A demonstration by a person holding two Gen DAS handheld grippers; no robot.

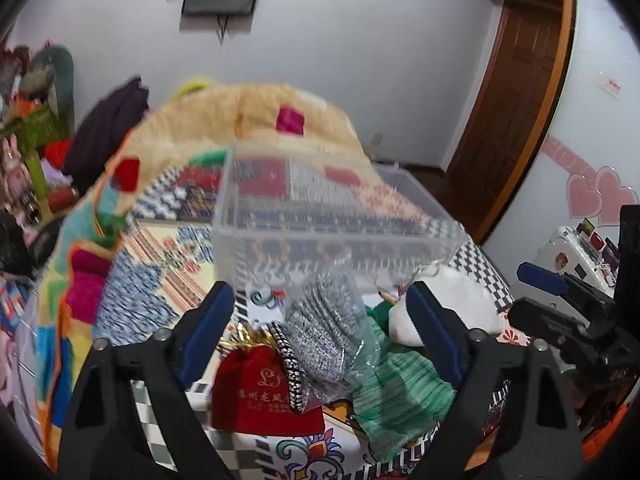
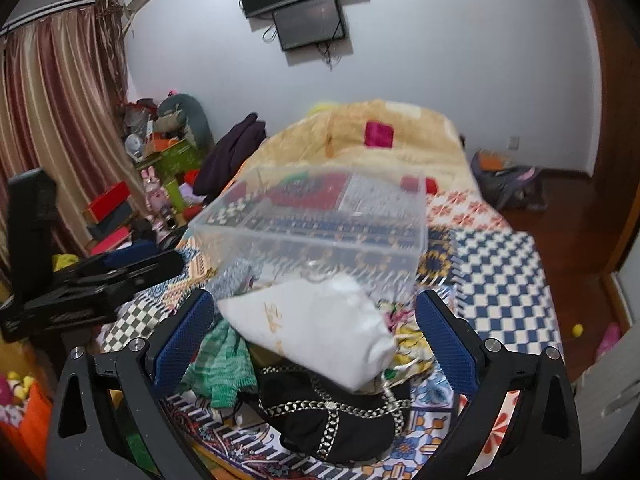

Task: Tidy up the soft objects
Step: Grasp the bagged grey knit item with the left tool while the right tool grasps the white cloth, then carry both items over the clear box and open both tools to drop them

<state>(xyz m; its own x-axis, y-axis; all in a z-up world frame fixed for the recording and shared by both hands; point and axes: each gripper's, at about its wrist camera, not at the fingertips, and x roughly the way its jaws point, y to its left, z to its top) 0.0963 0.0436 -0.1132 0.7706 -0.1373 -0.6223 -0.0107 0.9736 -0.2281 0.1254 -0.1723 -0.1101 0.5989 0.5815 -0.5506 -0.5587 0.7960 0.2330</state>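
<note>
A heap of soft things lies on the patterned bedspread in front of a clear plastic box [image 1: 332, 220] [image 2: 320, 220]. In the left wrist view, a grey knit item in a clear bag [image 1: 324, 332], a red pouch [image 1: 260, 396], a green knit cloth [image 1: 400, 392] and a white pouch [image 1: 448, 300] lie between the fingers. My left gripper [image 1: 320, 316] is open above them. In the right wrist view, the white pouch [image 2: 320, 328] lies over a black chain-trimmed bag [image 2: 328, 428] and the green cloth [image 2: 224, 360]. My right gripper [image 2: 316, 328] is open above it.
A folded yellow blanket [image 2: 380, 144] lies at the far end of the bed. Clutter and boxes [image 2: 160, 160] stand on the left by the curtain. A backpack [image 2: 504, 180] sits on the wooden floor at the right. The other gripper shows at each view's side [image 1: 568, 312] [image 2: 92, 284].
</note>
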